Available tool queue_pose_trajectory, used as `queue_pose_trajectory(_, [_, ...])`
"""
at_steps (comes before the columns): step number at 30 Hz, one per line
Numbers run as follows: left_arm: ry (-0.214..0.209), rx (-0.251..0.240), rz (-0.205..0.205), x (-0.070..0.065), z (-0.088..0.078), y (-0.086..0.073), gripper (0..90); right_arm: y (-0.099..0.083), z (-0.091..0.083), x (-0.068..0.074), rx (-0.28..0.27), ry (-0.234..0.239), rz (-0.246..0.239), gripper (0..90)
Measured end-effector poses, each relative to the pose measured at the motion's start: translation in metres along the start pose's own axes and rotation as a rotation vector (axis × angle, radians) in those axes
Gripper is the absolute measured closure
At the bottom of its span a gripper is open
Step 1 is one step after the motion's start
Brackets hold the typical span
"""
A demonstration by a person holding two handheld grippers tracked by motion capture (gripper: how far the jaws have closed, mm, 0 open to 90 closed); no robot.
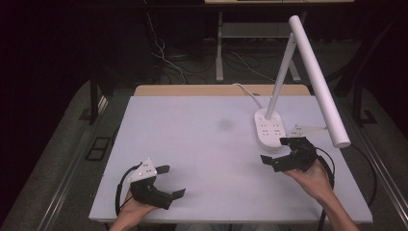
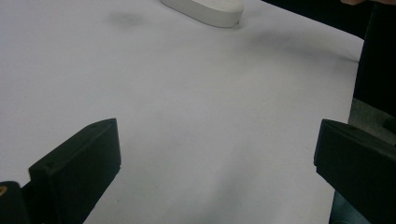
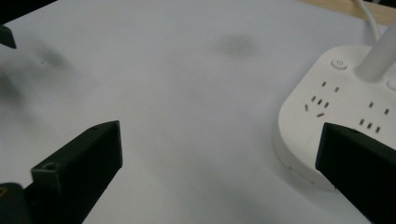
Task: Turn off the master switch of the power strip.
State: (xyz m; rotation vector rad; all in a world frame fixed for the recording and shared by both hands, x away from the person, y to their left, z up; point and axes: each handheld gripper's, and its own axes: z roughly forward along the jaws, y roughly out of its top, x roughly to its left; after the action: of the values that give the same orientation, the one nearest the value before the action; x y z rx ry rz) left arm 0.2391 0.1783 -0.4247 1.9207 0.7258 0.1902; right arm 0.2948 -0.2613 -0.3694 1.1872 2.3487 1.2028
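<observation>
Barely started: my right tool (image 1: pixel 283 150) hangs with jaws spread, empty, at near end of desk lamp base (image 1: pixel 269 129), not touching. Left tool (image 1: pixel 168 181) also spread, empty, well apart over bare tabletop (image 1: pixel 202 144). Lamp contact all left.

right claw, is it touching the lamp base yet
Cannot tell. In the high view the right claw overlaps the lamp base edge; in the right gripper view one jaw covers its near rim, hiding any gap.
</observation>
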Motion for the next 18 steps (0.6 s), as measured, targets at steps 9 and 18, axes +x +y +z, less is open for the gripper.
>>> queue_pose_trajectory(9, [0.002, 0.0, -0.002, 0.0, 0.0, 0.0, 0.0, -0.032, -0.009, 0.003, -0.023, 0.01, 0.033, 0.1])
queue_pose_trajectory(18, [0.002, 0.002, -0.001, 0.0, 0.0, 0.0, 0.0, -0.061, -0.013, 0.006, -0.039, 0.019, 0.07, 0.1])
